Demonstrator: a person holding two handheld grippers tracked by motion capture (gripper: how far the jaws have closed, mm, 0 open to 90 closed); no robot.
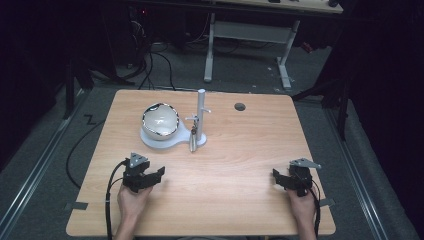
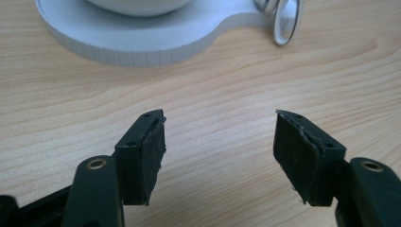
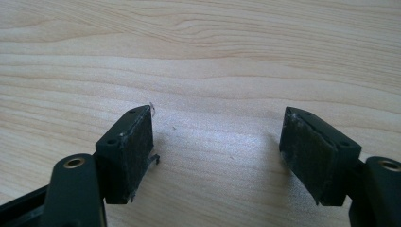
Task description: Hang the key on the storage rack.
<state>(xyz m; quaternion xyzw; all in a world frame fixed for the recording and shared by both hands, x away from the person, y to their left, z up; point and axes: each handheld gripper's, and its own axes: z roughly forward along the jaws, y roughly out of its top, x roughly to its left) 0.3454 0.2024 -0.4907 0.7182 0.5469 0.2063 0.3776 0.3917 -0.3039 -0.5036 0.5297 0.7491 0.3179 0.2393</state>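
A white bowl (image 1: 160, 121) with a shiny rim sits on a flat white base (image 1: 150, 142) left of the table's middle. On the same base a white post (image 1: 201, 112) rises with small pegs, and a metal ring (image 1: 193, 141) hangs beside it. In the left gripper view the base (image 2: 142, 45) and the ring (image 2: 283, 21) lie just ahead. My left gripper (image 1: 156, 176) rests near the front left, open, nothing between its pads. My right gripper (image 1: 278, 178) rests at the front right, open over bare wood. Both jaws stand wide apart in the gripper views (image 2: 220, 151) (image 3: 217, 151).
The wooden table (image 1: 235, 165) has a round cable hole (image 1: 240, 106) near its far edge. Beyond it stand a white desk frame (image 1: 250, 37) and cables on the dark floor. A black cable (image 1: 107, 200) trails from the left gripper over the front edge.
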